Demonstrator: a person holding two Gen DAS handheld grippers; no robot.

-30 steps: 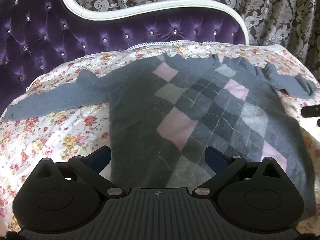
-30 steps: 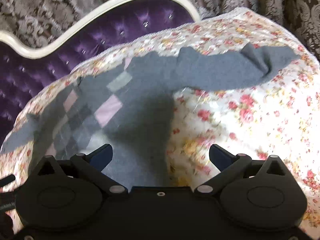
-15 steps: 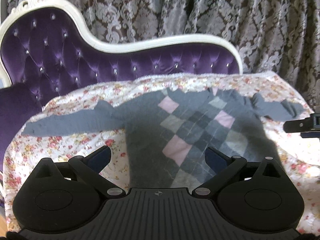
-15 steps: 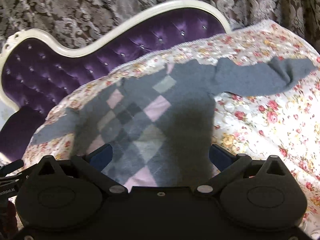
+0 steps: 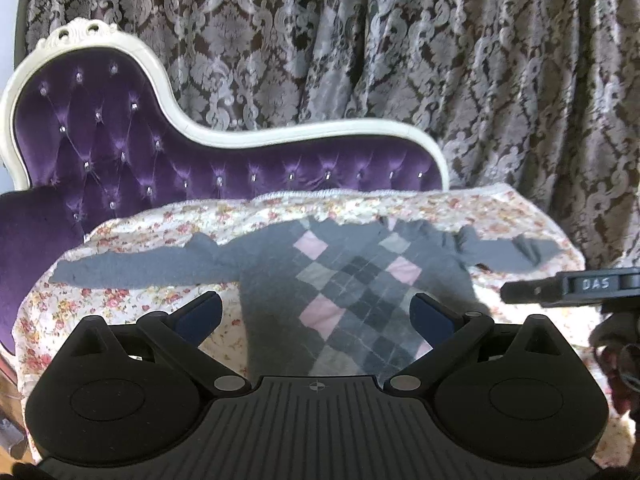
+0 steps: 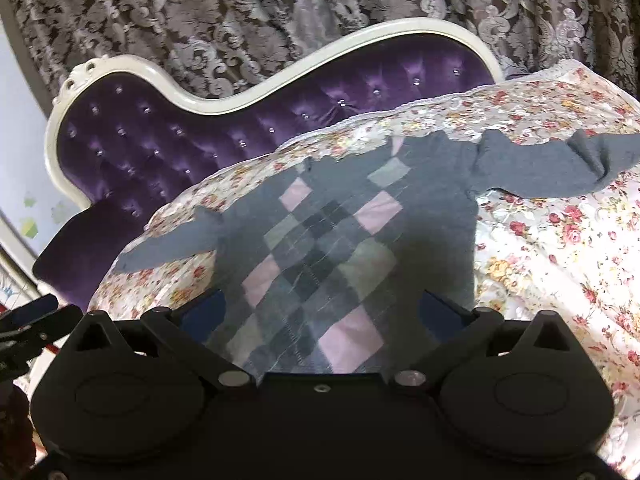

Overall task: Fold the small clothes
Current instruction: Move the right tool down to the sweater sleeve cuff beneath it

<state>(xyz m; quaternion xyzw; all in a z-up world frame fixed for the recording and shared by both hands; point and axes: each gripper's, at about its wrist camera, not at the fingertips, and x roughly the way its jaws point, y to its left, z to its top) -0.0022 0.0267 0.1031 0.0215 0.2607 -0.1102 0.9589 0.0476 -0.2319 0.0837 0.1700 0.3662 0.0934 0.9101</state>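
A small grey sweater (image 5: 340, 280) (image 6: 332, 240) with a pink and grey diamond pattern lies flat, face up, on a floral sheet (image 5: 132, 312) (image 6: 560, 248). Both sleeves are spread out sideways; the one on the right (image 6: 560, 164) has a rumpled cuff. My left gripper (image 5: 316, 312) is open above the sweater's lower hem, holding nothing. Over the hem as well, my right gripper (image 6: 322, 312) is open and empty. The right gripper's finger (image 5: 560, 286) shows at the right edge of the left wrist view.
The sheet covers the seat of a purple tufted sofa with a white carved frame (image 5: 120, 152) (image 6: 200, 108). Patterned damask curtains (image 5: 400, 60) hang behind it. The other gripper's tip (image 6: 36, 312) shows at the left edge of the right wrist view.
Both grippers have pulled back and up from the sweater, so the whole garment, the sofa back and the curtains now show. The sweater has not moved.
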